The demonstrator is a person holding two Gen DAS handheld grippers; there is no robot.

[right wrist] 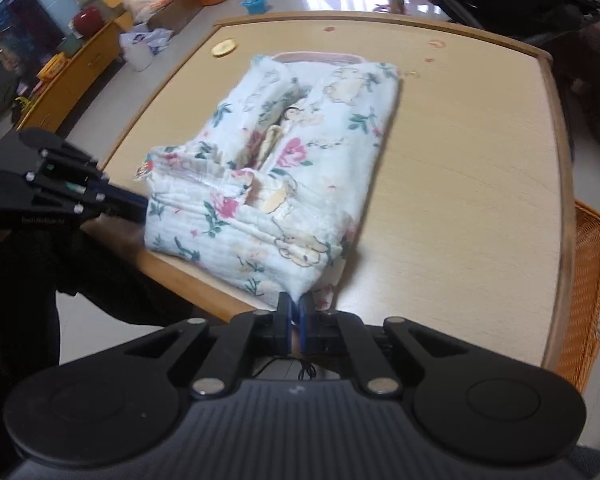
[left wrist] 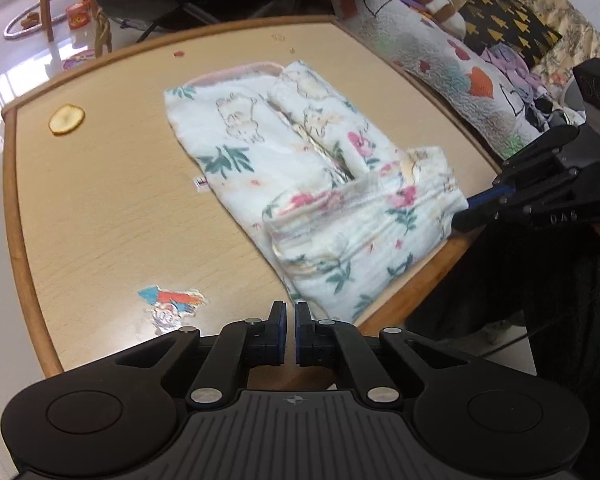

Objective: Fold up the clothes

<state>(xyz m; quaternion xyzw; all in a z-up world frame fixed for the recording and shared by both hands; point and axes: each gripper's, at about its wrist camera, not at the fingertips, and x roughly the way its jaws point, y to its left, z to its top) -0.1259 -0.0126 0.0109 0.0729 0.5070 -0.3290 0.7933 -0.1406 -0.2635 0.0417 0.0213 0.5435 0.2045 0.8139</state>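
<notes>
A floral garment (left wrist: 300,184) is seen lying on the wooden table (left wrist: 100,208), gathered into a long packet with both sides turned in along a central seam and its near end doubled back over itself. Its long axis is set from the table's near edge toward the far edge where a pink hem shows, so the packet points away from the person. The near corner of the folded end is pinched by the right gripper (right wrist: 297,312), whose jaws are drawn almost together with white cloth caught between them. The left gripper (left wrist: 290,314) is held just short of the opposite near corner, its jaws nearly closed with only a thin gap; no cloth is seen between them in its own view, and in the right wrist view its tips are merely shown against the cloth's side, so a hold cannot be confirmed. Both grippers are placed at the near end, one at each corner, the garment stretching ahead of them.
</notes>
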